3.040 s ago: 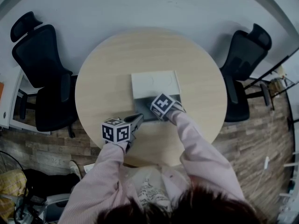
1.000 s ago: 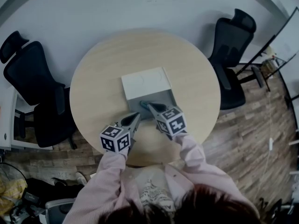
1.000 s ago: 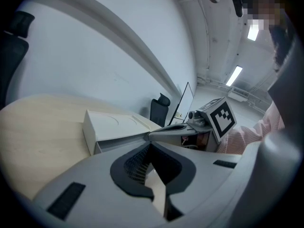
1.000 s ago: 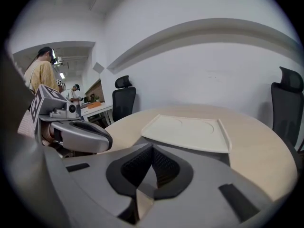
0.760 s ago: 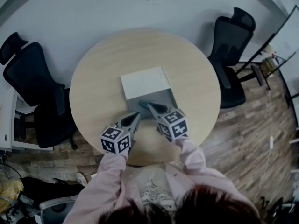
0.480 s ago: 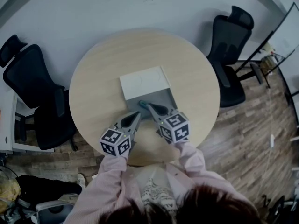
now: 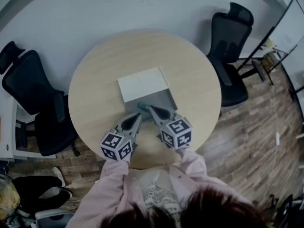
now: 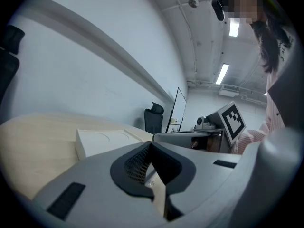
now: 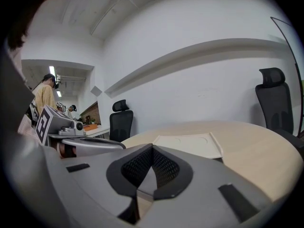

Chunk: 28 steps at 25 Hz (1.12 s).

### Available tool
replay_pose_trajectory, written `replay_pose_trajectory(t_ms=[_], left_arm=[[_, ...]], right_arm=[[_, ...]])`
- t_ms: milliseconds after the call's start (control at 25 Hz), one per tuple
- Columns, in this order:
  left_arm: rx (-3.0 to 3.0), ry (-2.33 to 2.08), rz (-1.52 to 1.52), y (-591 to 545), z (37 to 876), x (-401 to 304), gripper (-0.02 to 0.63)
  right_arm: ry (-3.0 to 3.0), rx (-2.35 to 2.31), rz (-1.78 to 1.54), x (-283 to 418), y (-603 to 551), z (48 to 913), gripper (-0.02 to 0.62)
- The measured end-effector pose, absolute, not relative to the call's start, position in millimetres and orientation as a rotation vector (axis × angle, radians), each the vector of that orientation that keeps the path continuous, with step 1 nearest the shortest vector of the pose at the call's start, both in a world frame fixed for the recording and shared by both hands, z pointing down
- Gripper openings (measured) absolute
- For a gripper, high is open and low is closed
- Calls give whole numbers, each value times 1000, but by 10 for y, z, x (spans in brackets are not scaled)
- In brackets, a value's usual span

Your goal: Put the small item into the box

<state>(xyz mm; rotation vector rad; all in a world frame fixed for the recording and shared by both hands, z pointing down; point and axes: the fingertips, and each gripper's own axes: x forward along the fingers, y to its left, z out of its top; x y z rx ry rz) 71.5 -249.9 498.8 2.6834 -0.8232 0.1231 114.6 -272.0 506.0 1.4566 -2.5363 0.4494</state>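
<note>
The right claw [image 7: 153, 109] has its jaws pressed together with nothing between them. The small teal item [image 7: 141, 105] lies just ahead of its tip and slightly to its left, at the near edge of the grey open part of the box [image 7: 142, 83]; I cannot tell whether it sits inside or on the rim. The left claw [image 7: 134, 119] is likewise closed and empty, just beside the right claw over the near side of the round worktop [image 7: 190, 75], with the box's white lid ahead of both tips.
</note>
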Motion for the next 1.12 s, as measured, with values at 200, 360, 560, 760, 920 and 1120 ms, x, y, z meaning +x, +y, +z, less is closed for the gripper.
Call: replay_pose_trajectory(t_ms=[200, 360, 560, 760, 920, 1120], left_arm=[[2685, -828, 117, -2494, 4978, 722, 6], [2690, -819, 123, -2476, 4975, 744, 6], [2698, -807, 128, -2465, 4970, 774, 6], [2700, -808, 125, -2462, 4968, 761, 6], [2702, -806, 124, -2461, 4960, 761, 6], [2704, -805, 125, -2475, 4957, 752, 6]], right_arm=[[-2558, 1464, 447, 1150, -2677, 5023, -3], [-2556, 1461, 424, 1147, -2661, 5007, -3], [-2551, 1464, 412, 1162, -2660, 5002, -3], [-2553, 1448, 407, 1133, -2644, 5009, -3], [-2552, 1435, 400, 1117, -2640, 5015, -3], [-2551, 1436, 405, 1110, -2645, 5024, -3]])
